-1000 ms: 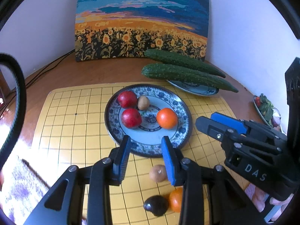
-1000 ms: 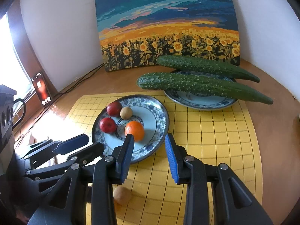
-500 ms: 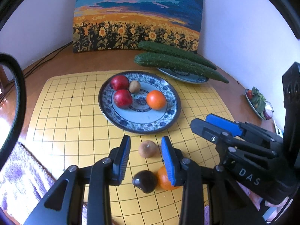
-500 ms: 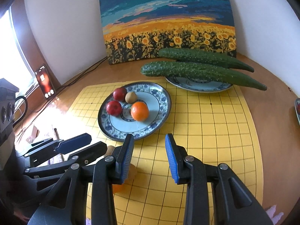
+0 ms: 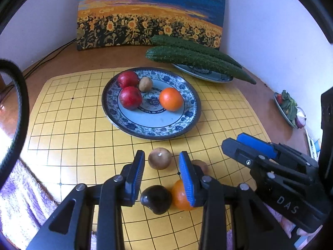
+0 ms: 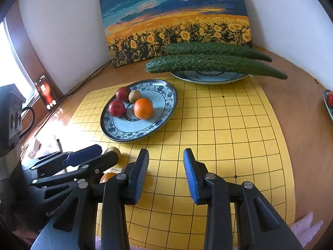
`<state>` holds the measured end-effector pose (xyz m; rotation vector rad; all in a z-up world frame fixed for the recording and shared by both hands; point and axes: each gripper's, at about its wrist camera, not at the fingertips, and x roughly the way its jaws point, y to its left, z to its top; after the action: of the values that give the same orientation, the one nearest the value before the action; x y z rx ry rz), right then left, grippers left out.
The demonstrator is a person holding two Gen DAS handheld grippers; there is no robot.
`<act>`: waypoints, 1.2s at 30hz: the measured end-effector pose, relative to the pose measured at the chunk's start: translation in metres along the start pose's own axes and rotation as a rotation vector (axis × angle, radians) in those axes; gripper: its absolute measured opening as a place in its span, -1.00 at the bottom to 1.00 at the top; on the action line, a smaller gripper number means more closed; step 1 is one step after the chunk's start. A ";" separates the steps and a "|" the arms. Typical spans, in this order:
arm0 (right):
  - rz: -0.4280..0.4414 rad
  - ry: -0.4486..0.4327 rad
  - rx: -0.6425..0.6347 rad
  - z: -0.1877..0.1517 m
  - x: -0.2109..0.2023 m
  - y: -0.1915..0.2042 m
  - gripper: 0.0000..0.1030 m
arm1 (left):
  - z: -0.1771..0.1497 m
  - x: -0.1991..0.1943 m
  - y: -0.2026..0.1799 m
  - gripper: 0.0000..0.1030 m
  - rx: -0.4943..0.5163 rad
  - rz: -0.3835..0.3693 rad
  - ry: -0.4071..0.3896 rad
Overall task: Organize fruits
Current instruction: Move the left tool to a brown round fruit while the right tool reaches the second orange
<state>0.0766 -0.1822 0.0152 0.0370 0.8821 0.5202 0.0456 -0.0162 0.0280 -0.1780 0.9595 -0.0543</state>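
Observation:
A blue-patterned plate (image 5: pixel 188 123) (image 6: pixel 166 112) on the yellow grid mat (image 5: pixel 72 125) holds two red fruits (image 5: pixel 130 98), a small brown fruit (image 5: pixel 145 84) and an orange (image 5: pixel 171 99). My left gripper (image 5: pixel 162 163) is open and empty, low over the mat, with a loose brown fruit (image 5: pixel 159 158) just ahead between its fingertips. A dark fruit (image 5: pixel 156 199), a second orange (image 5: pixel 180 195) and another brown fruit (image 5: pixel 200 165) lie under it. My right gripper (image 6: pixel 166 162) is open and empty over bare mat, right of the left gripper (image 6: pixel 87 156).
A second plate (image 5: pixel 203 75) at the back carries two long cucumbers (image 5: pixel 197 59) (image 6: pixel 214 64). A sunflower painting (image 5: pixel 149 14) leans on the wall. A small dish of vegetables (image 5: pixel 288 108) sits at the right table edge. A phone (image 6: pixel 45 92) stands at the left. Purple cloth (image 5: pixel 16 198) lies at the near edge.
Both grippers have drawn back toward the near edge of the mat. The plate now looks farther off, and the loose fruits have come into view between and under the left fingers.

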 end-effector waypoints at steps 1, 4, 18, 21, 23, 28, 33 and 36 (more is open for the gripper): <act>0.001 0.001 -0.001 -0.001 0.000 0.000 -0.31 | 0.000 0.000 -0.001 -0.31 0.000 0.000 0.001; 0.002 0.001 -0.004 -0.003 0.000 0.001 -0.31 | -0.001 0.003 0.001 -0.31 -0.002 0.003 0.006; 0.014 0.016 0.007 -0.012 0.007 0.002 -0.31 | -0.001 0.012 0.007 -0.49 -0.019 -0.009 0.019; 0.014 0.019 0.007 -0.013 0.008 0.002 -0.31 | -0.001 0.011 0.009 -0.50 -0.025 -0.009 0.014; 0.015 0.018 0.007 -0.013 0.008 0.003 -0.31 | -0.001 0.008 0.011 -0.50 -0.035 -0.014 0.010; 0.019 0.014 0.012 -0.013 0.006 0.005 -0.31 | -0.001 -0.007 0.020 -0.50 -0.056 0.001 -0.022; 0.037 0.004 0.027 -0.017 -0.002 0.011 -0.31 | -0.003 -0.020 0.031 -0.50 -0.065 0.034 -0.035; 0.033 0.001 0.023 -0.020 -0.006 0.014 -0.31 | -0.006 -0.027 0.038 -0.49 -0.078 0.040 -0.042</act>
<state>0.0530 -0.1763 0.0101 0.0721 0.8901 0.5415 0.0237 0.0234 0.0400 -0.2308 0.9239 0.0240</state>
